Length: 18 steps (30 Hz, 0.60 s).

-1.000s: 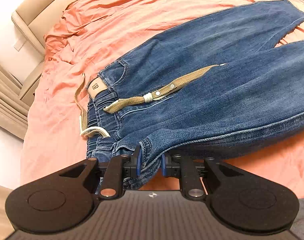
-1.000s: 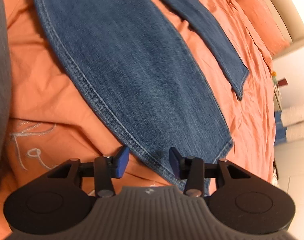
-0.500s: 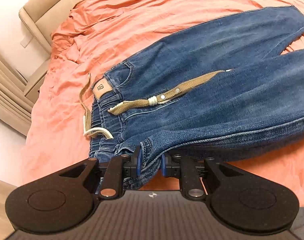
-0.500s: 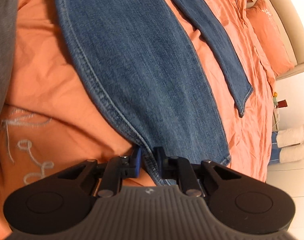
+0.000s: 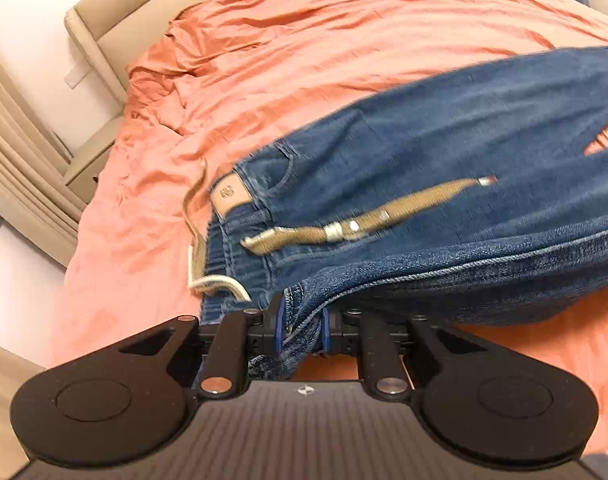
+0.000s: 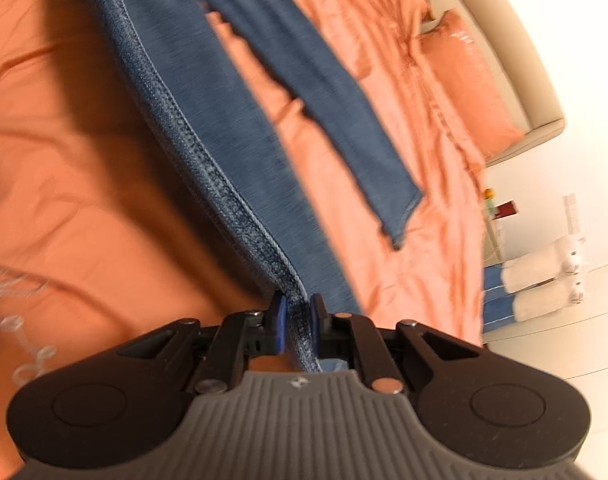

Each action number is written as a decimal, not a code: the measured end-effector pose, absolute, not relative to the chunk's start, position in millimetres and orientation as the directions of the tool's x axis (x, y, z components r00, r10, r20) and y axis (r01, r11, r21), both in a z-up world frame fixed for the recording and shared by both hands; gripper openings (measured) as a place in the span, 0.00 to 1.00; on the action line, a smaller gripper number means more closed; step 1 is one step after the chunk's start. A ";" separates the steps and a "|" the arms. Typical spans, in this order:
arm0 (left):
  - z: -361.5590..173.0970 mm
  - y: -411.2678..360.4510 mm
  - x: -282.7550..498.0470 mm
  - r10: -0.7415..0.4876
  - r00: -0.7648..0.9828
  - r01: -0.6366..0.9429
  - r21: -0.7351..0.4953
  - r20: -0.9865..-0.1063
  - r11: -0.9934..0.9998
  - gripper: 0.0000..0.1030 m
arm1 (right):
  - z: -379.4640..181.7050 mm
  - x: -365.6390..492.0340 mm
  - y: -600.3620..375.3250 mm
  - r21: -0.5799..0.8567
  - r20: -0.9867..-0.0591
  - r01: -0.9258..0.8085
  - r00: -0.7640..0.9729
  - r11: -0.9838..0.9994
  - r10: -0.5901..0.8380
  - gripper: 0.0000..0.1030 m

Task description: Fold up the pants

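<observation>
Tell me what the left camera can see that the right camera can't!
Only the left wrist view shows the waistband, its tan leather patch and the tan drawstring, with the left gripper shut on denim by the waist. Only the right wrist view shows a leg hem, an orange pillow and the right gripper shut on a side seam. Both show the blue jeans on the orange bedsheet.

Blue jeans (image 5: 444, 168) with a tan drawstring (image 5: 368, 224) lie spread lengthwise, near edge lifted.
</observation>
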<state>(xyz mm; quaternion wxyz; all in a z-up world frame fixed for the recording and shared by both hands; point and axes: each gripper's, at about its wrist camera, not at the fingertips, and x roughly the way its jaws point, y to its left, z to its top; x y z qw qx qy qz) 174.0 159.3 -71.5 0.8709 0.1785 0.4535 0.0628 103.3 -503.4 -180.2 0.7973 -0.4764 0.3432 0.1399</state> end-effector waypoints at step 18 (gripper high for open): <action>-26.6 160.2 304.8 0.389 0.674 -0.121 0.427 -0.628 0.896 0.17 | -124.7 316.8 -478.7 -0.749 -0.510 -0.332 0.841 0.573 -0.179 0.00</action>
